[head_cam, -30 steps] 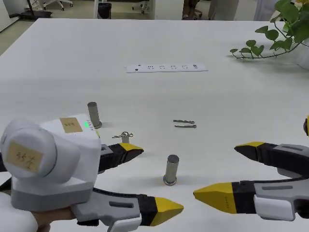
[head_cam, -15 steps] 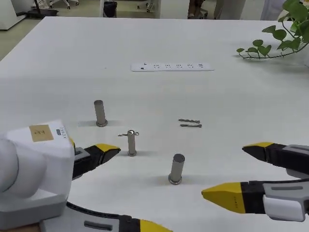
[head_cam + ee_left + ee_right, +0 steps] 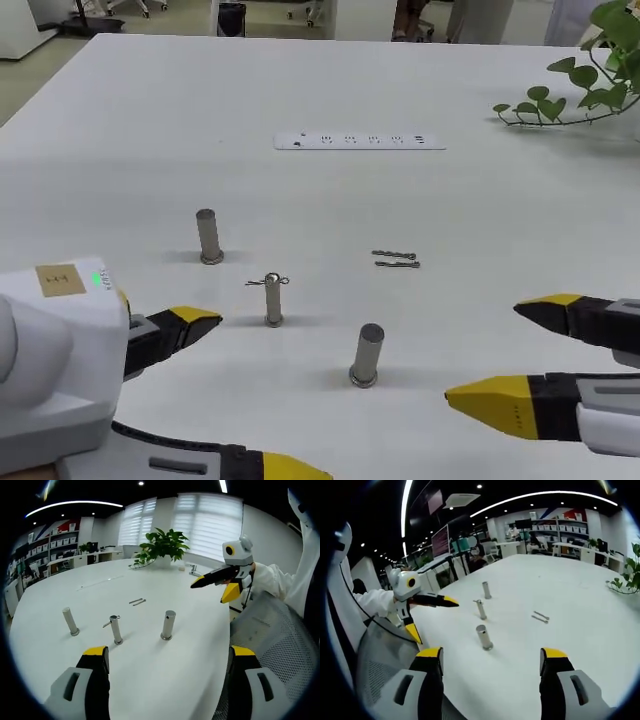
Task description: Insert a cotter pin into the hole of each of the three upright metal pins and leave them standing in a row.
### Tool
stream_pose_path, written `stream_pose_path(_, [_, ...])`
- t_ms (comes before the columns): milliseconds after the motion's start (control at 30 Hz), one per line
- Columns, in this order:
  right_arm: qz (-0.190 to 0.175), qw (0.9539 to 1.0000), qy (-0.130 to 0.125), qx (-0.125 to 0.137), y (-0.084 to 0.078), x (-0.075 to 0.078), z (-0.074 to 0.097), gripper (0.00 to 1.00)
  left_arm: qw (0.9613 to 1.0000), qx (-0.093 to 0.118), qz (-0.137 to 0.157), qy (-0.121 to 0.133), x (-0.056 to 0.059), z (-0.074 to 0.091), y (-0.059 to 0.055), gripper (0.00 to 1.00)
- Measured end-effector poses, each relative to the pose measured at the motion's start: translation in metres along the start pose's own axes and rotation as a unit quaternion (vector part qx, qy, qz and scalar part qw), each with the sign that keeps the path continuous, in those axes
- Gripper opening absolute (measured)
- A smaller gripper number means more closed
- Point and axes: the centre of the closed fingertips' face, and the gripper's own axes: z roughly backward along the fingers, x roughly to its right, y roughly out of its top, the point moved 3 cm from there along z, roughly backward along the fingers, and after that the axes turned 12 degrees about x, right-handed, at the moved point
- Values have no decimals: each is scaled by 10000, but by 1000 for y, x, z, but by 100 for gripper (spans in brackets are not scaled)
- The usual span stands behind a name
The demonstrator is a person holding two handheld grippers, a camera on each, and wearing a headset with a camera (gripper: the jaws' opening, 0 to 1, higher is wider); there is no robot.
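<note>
Three metal pins stand upright on the white table: a far left pin, a middle pin and a near pin. A cotter pin sits through the top of the middle pin. Two loose cotter pins lie to the right of them. My left gripper is open at the lower left, its upper tip left of the middle pin and apart from it. At the lower right my right gripper is open and holds nothing. The left gripper view shows the same row of pins ahead of the spread jaws.
A white power strip lies further back on the table. A leafy plant stands at the far right corner. A mesh chair back is near the table's front edge in the left gripper view.
My left gripper has drawn back toward the lower left, away from the middle pin. The right gripper has shifted slightly right. The pins stand as before.
</note>
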Motion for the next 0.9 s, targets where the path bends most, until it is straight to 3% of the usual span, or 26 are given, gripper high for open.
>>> stream_pose_path(200, [325, 9994, 65, -141, 7, 8, -1, 72, 10000, 2, 23, 60, -1, 2, 0, 99])
stream_pose_path(300, [601, 9979, 78, -215, 13, 17, -4, 67, 9994, 182, 296, 43, -1, 5, 3, 99])
stream_pose_path(433, [915, 9952, 191, -280, 22, 26, -9, 59, 9993, 206, 308, 69, -3, 8, 3, 99])
stream_pose_path(633, [1394, 9875, 356, -645, 26, 43, -20, 53, 9988, 238, 405, 115, -7, 11, 3, 99])
stream_pose_path(900, [1748, 9785, 618, -899, 30, 60, -38, 41, 9990, 163, 393, 118, -9, 11, -1, 99])
